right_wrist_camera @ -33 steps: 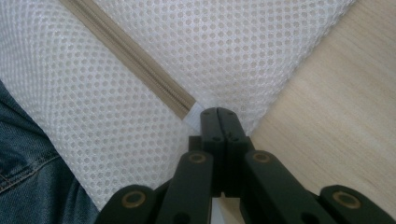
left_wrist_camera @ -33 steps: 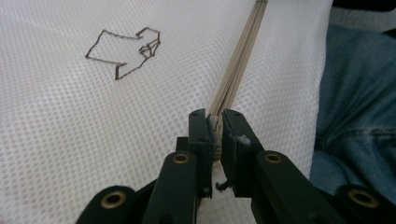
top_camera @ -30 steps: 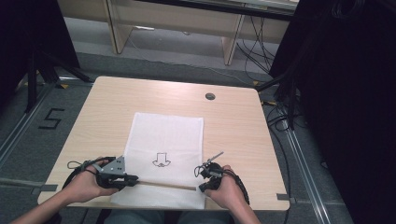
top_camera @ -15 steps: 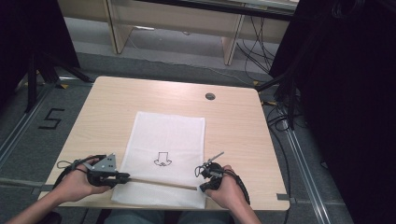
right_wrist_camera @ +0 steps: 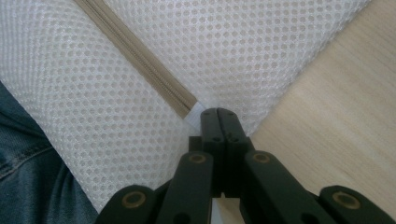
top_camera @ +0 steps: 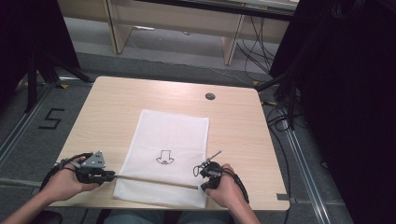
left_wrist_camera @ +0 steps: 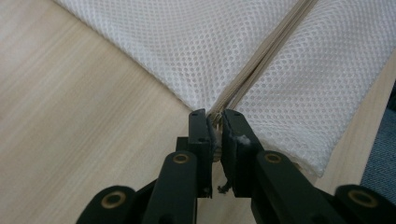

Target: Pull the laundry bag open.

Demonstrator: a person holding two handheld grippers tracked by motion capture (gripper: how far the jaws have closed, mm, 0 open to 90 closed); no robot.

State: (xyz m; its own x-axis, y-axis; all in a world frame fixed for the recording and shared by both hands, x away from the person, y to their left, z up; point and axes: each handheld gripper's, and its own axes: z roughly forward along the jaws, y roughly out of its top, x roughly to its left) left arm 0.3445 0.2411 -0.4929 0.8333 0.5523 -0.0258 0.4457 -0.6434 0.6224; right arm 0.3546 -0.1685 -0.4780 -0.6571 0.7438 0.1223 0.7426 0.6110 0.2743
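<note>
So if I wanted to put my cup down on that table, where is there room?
The wooden table is bare along its far edge behind the white mesh bag, beside the small dark round hole, and down both side strips. The near edge is crowded: left gripper and right gripper pinch the bag's beige zipper.

Tool (right_wrist_camera: 218,113) clamped on white mesh bag (right_wrist_camera: 116,93), at beige zipper (right_wrist_camera: 140,65) end

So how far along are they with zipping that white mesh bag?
The zipper runs as one closed tan line across the mesh bag. The left gripper pinches the slider end at the bag's left edge. The right gripper clamps the fabric at the other end. What's left, probably, is just letting go.
</note>
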